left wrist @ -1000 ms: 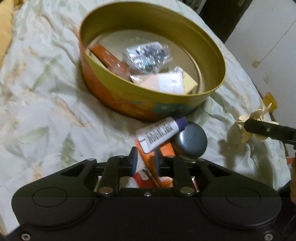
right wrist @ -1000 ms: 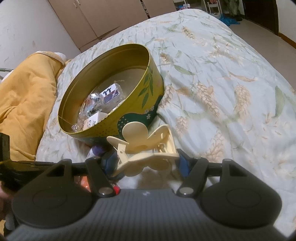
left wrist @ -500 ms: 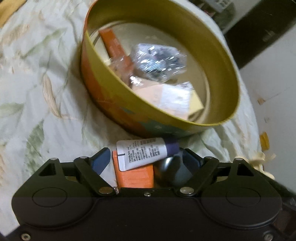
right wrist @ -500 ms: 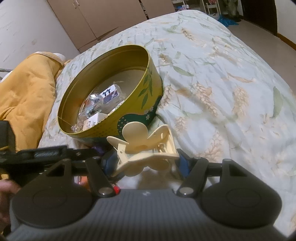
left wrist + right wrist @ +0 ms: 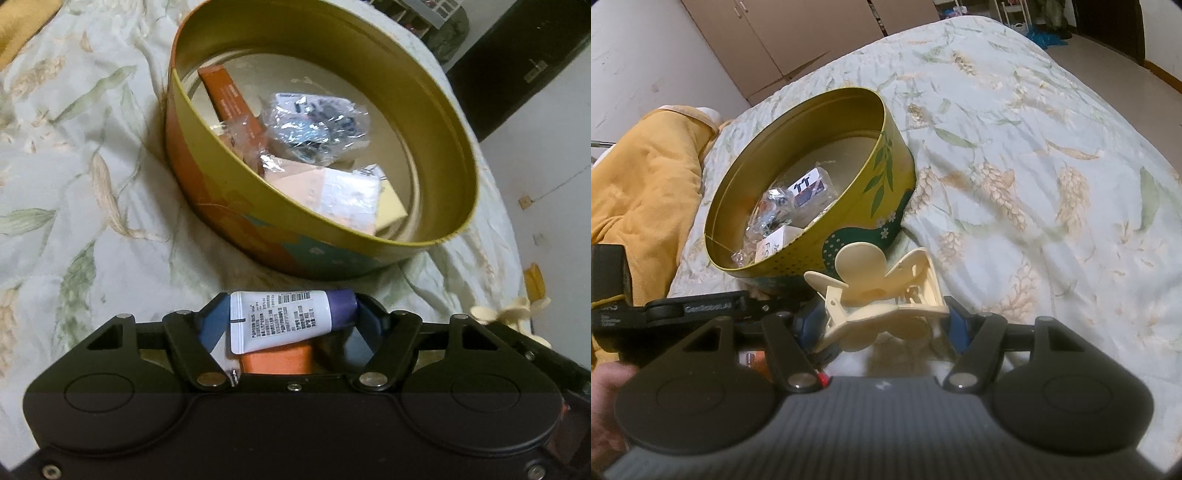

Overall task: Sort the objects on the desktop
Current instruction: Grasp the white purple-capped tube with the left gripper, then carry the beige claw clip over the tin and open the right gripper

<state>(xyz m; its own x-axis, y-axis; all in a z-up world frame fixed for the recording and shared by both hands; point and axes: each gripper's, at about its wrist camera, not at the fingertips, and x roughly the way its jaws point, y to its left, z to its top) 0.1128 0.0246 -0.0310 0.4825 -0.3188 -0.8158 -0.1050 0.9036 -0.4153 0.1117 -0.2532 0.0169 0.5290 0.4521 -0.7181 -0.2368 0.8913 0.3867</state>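
A round yellow tin (image 5: 436, 110) (image 5: 886, 177) sits on the bedspread with an orange box (image 5: 232, 99), a crinkled plastic packet (image 5: 317, 122) and pale boxes inside. My left gripper (image 5: 291, 321) is open, its jaws on either side of a white tube with a purple cap (image 5: 284, 319) lying on an orange box (image 5: 277, 360) just in front of the tin. My right gripper (image 5: 882, 321) is shut on a cream hair claw clip (image 5: 875, 291), held beside the tin's near wall.
A floral bedspread (image 5: 1034, 147) covers the surface. A yellow blanket (image 5: 639, 184) lies left of the tin. The left gripper's body (image 5: 694, 308) shows at the left of the right wrist view. The bed's edge and a white wall (image 5: 546, 147) are at the right.
My left gripper has opened and moved forward, so that its jaws now stand around the white tube. The right gripper has stayed put with the clip.
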